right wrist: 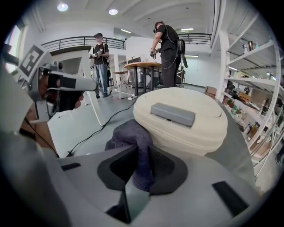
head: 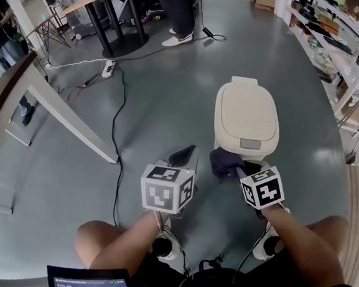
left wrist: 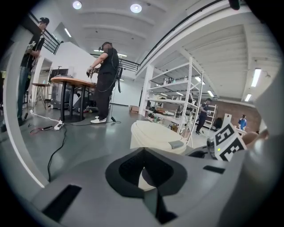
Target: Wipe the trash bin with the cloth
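The right gripper [right wrist: 141, 153] has its jaws closed on a dark cloth [right wrist: 133, 133], and the cloth lies bunched against the near side of the cream trash bin [right wrist: 186, 119], just under its closed lid. The left gripper [left wrist: 143, 153] is just beside the right one, with its jaws together and nothing between them. Farther away, a black cable [head: 123, 82] runs over the grey floor toward a table [head: 124, 44] where a person [head: 177, 9] stands.

Grey floor [head: 175, 90] under me, black cable [head: 125, 88] trailing upper left; white shelving [head: 336, 16] along right edge; ceiling spotlights [left wrist: 136, 8] lit.
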